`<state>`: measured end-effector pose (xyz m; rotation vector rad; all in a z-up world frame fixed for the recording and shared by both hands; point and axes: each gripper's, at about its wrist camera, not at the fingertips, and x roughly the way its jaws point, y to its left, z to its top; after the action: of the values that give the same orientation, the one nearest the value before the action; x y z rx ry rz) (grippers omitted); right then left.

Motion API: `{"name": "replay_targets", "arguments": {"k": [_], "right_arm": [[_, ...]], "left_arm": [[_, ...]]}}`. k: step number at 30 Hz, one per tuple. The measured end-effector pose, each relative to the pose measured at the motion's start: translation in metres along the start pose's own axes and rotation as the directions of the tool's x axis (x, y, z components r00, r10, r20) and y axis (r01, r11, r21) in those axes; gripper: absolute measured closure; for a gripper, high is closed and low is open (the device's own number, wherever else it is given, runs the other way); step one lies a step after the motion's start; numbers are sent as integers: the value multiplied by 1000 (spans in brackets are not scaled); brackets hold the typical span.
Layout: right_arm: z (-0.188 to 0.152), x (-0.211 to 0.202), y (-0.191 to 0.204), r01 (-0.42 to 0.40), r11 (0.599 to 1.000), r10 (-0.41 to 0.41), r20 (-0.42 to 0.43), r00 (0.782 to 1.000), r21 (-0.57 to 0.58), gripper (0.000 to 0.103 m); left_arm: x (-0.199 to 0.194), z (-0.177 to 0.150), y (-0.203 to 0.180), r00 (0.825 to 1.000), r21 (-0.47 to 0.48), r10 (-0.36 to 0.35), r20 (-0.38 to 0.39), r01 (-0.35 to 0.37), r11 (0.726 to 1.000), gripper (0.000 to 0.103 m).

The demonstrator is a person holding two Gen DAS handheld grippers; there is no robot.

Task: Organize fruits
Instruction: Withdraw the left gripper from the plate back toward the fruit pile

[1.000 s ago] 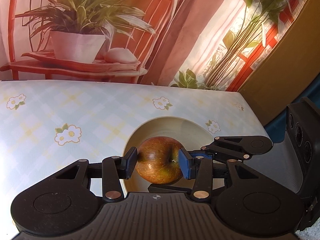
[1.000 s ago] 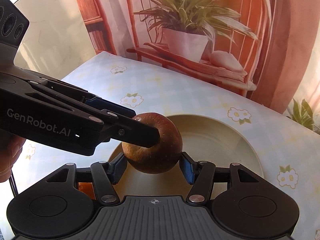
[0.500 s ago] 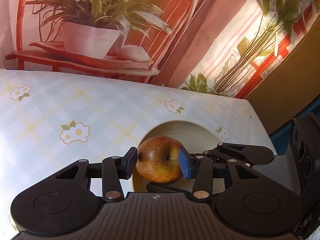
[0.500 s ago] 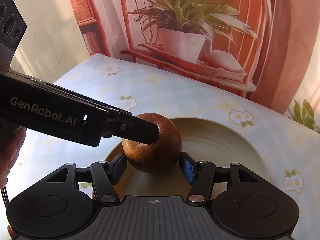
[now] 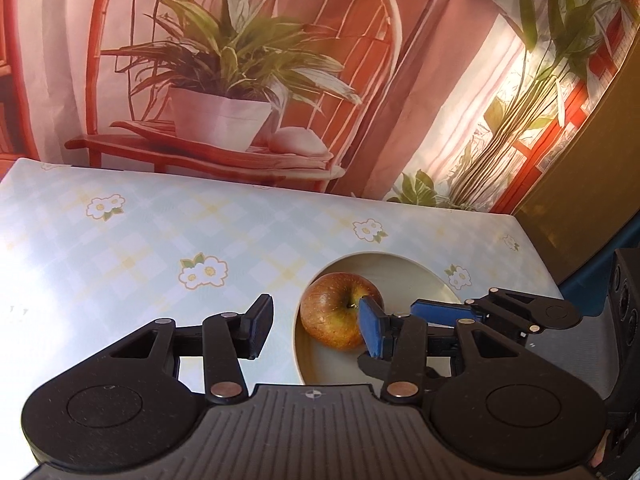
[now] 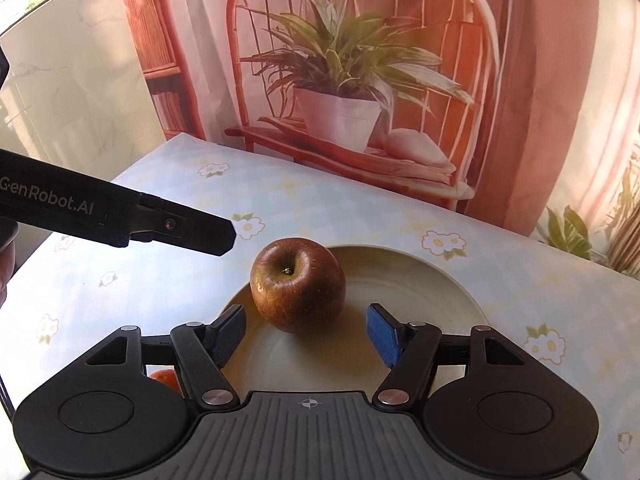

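The round red-brown apple [image 6: 298,284] sits upright, stem dimple up, near the left edge of the shallow cream plate [image 6: 432,280]. The right claw [image 6: 306,334] has just been opening; its blue pads stand clear of the fruit. The left claw [image 5: 316,330] is apart too, gripping nothing. One fruit placed, it seems; an orange fruit [image 6: 162,378] peeks out on the flowered bench [image 6: 320,208], likely next.

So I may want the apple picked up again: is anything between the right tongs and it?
Nothing visible. The apple sits on the plate just ahead of the right tongs, whose jaws have just been opening and hold nothing. The left tongs hang clear to one side.
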<state>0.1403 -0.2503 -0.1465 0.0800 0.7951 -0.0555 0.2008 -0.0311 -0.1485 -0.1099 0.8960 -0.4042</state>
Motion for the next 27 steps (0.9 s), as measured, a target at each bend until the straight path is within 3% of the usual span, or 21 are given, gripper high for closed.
{"name": "replay_targets", "arguments": {"k": [4, 10, 14, 23, 27], "right_arm": [[-13, -30, -1, 11, 999, -14, 60, 998, 48, 40], [-42, -64, 9, 42, 993, -56, 128, 990, 111, 41], [-61, -83, 18, 66, 988, -88, 159, 983, 141, 41], [-102, -115, 26, 84, 968, -133, 203, 970, 235, 41], [-120, -123, 24, 97, 954, -159, 205, 966, 283, 41]], "left_arm": [[-28, -12, 0, 996, 13, 69, 57, -70, 997, 53], [-70, -38, -1, 973, -6, 175, 149, -176, 984, 47], [-92, -53, -5, 951, -15, 238, 196, -240, 971, 33], [-119, -80, -9, 915, -57, 322, 241, -318, 946, 26], [-124, -90, -9, 913, -55, 324, 248, -320, 946, 26]]}}
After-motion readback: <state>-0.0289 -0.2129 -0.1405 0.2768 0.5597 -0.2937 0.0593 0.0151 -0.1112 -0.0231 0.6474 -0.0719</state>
